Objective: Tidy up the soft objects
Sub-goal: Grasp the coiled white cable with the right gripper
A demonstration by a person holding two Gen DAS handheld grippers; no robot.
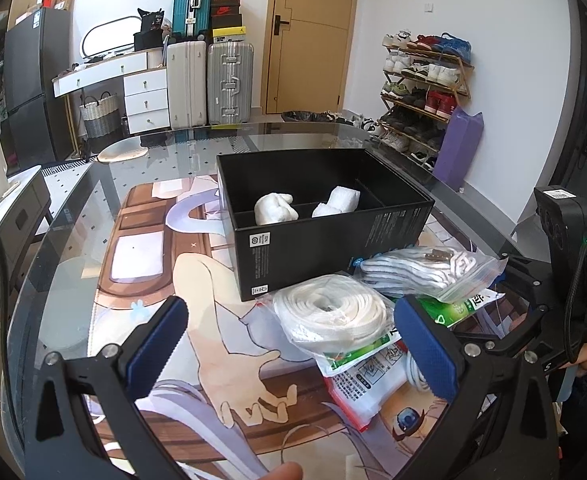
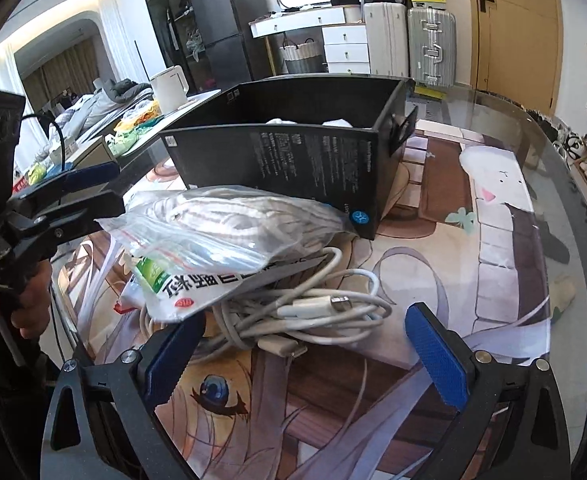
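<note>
A: Status? Box [image 1: 325, 216] on the bench [image 1: 73, 208] has two white soft bundles [image 1: 275, 209] in its front compartments. Rest is piled just in front of it.

B: Looks mid-task, between picks. Left gripper [image 1: 289, 344] fingers wide apart, holding nothing, aimed at the bagged white strap coil [image 1: 329, 312]. Right gripper [image 2: 305, 356] also wide open and empty, facing the white cable tangle [image 2: 293, 312].

A: Next move?

B: My guess: left closes on the coil bag and lifts it into a free compartment. Bag is slippery, so grip the bulk, not the film.

A: Unknowns?

B: Zip bag of striped cord [image 1: 425, 272] lies over a green-printed packet [image 2: 181, 284], with cables partly under both; overlap is unclear. From the right wrist view the box wall hides the compartments. Back compartment contents can't be seen.
</note>
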